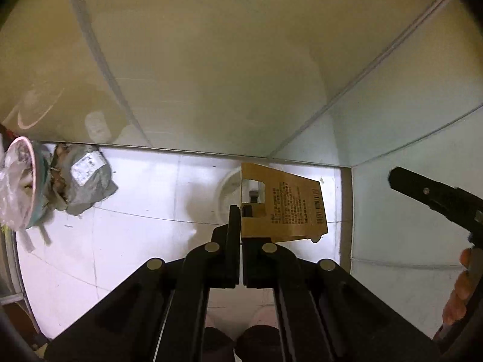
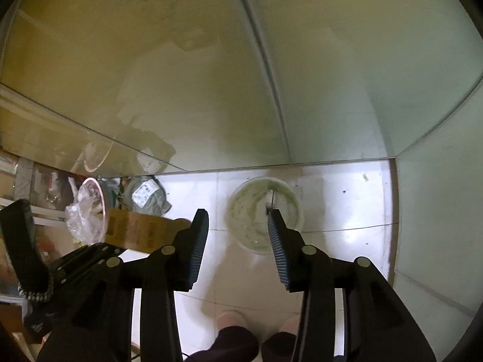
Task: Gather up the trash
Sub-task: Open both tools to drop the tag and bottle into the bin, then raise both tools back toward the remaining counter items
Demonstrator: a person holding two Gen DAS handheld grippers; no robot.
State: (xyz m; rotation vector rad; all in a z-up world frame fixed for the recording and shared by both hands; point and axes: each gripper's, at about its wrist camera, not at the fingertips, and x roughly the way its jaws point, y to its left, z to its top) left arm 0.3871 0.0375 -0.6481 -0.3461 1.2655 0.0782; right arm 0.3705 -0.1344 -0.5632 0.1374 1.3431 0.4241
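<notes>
Pinching a flat brown cardboard tag [image 1: 283, 205] with printed text, the left claw [image 1: 241, 226] holds it above the round white bucket [image 2: 265, 214]; right claw [image 2: 238, 241] gapes open over that bucket.

My left gripper [image 1: 241, 226] is clamped on a brown cardboard package [image 1: 283, 208] — the jaws meet on its left edge, near a cut-out window, and the card juts out to the right with printed text and a barcode facing me. Beneath it lies a white tiled floor [image 1: 145, 241], with a pale round tub [image 1: 229, 193] partly hidden behind the card. Far left, a grey crumpled bag with a white label [image 1: 86, 181] sits beside a pink-rimmed bin [image 1: 30, 187] stuffed with clear plastic. At the right edge my right gripper [image 1: 437, 199] shows as one black finger — its other finger is out of view.
</notes>
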